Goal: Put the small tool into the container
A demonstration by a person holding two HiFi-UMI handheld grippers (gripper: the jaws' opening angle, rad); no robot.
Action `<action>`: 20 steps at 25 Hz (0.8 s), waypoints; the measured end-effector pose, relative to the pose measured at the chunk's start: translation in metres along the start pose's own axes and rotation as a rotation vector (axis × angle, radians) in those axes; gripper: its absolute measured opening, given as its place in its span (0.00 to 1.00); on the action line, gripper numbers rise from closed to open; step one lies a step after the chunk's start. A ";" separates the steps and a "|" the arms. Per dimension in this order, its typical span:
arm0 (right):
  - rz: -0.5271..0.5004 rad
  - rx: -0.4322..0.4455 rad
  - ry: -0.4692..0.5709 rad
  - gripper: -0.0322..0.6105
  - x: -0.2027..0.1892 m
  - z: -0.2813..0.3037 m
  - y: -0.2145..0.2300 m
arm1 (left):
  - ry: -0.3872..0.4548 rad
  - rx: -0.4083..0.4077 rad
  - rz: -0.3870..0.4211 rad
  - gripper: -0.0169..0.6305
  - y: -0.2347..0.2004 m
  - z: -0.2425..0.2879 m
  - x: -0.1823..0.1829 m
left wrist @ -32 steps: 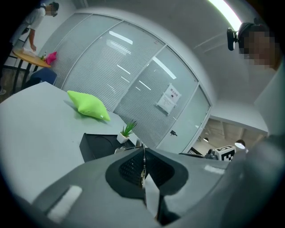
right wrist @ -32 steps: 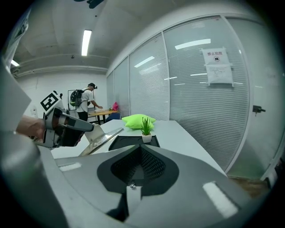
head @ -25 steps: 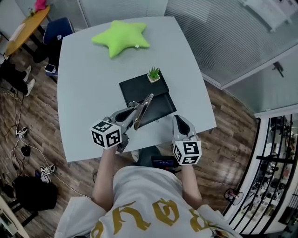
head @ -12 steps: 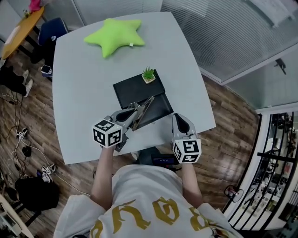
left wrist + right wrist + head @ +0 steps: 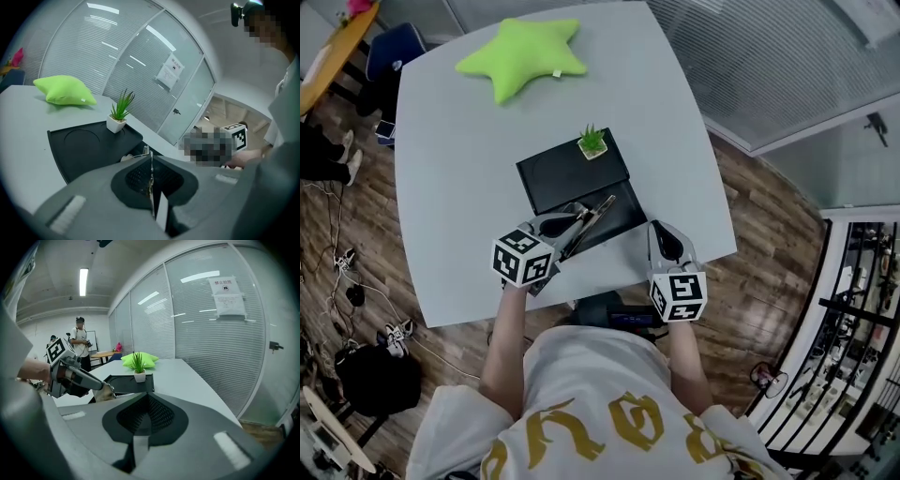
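The small tool (image 5: 592, 221) is a thin metal strip, and my left gripper (image 5: 577, 218) is shut on it, holding it slanted just over the near part of the black container (image 5: 555, 178). In the left gripper view the tool (image 5: 151, 163) shows edge-on between the shut jaws, its tip above the container (image 5: 79, 147). My right gripper (image 5: 662, 236) hangs shut with nothing in it, near the table's front edge, right of the container. From the right gripper view I see the left gripper (image 5: 77, 377) with the tool (image 5: 107, 392) at the container's (image 5: 127, 382) near end.
A small potted plant (image 5: 592, 142) stands on the container's far right corner. A green star cushion (image 5: 517, 58) lies at the back of the grey table (image 5: 450, 197). The table's front edge (image 5: 609, 281) runs just under both grippers. People stand far off in the right gripper view.
The left gripper has tipped the tool lower and flatter over the container's near part. The right gripper has stayed in place.
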State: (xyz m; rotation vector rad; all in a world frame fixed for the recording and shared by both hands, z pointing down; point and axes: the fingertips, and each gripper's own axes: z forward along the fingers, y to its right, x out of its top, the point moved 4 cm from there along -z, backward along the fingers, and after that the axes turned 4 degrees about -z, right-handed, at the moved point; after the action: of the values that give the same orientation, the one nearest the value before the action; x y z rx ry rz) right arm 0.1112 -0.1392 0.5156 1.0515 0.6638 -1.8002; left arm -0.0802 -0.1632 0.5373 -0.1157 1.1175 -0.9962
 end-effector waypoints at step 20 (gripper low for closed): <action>0.003 0.049 -0.071 0.09 -0.014 0.032 0.016 | -0.240 -0.031 0.078 0.04 -0.014 0.060 -0.025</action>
State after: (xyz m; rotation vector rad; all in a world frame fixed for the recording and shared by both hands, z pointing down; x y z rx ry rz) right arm 0.1168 -0.1647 0.5437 1.0151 0.5771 -1.8504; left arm -0.0434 -0.1758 0.5907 -0.2096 0.9110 -0.8714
